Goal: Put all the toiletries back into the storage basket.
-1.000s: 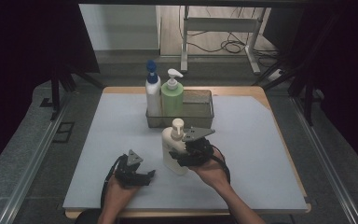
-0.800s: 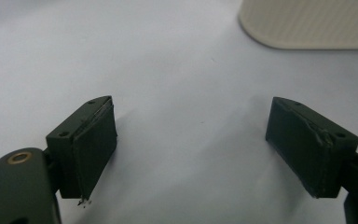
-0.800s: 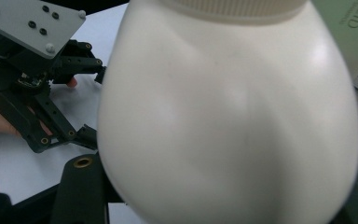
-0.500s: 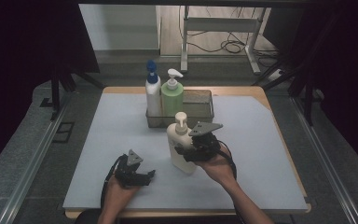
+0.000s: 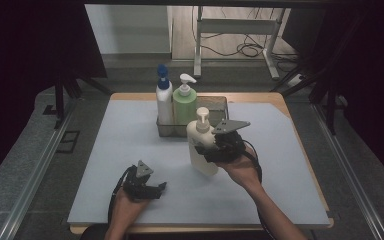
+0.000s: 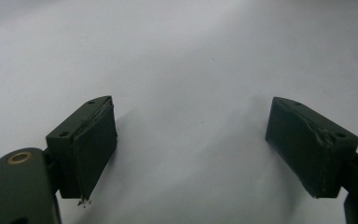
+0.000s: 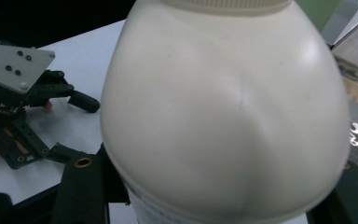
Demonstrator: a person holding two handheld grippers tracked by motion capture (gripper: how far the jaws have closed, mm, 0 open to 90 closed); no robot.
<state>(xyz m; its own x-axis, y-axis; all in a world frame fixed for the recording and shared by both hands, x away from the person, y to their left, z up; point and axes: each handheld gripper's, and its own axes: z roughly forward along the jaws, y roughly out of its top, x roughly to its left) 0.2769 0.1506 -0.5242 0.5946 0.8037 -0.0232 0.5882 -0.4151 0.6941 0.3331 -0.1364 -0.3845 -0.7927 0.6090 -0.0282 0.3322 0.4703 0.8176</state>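
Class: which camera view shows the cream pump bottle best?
The high view: the whole cream pump bottle shows, pump to base, clamped in the right gripper before the basket. The right gripper view gives a close-up of its shoulder; the left gripper view gives table.

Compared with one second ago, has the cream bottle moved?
Yes. The cream bottle, held in the right tongs, has gone up and toward the basket; its pump now overlaps the basket's front wall in the high view.

blue-cap btl (image 5: 163, 100) + green pump btl (image 5: 184, 104) | upright in wire basket (image 5: 219, 102) | beyond R tongs, far side of mat (image 5: 105, 150)
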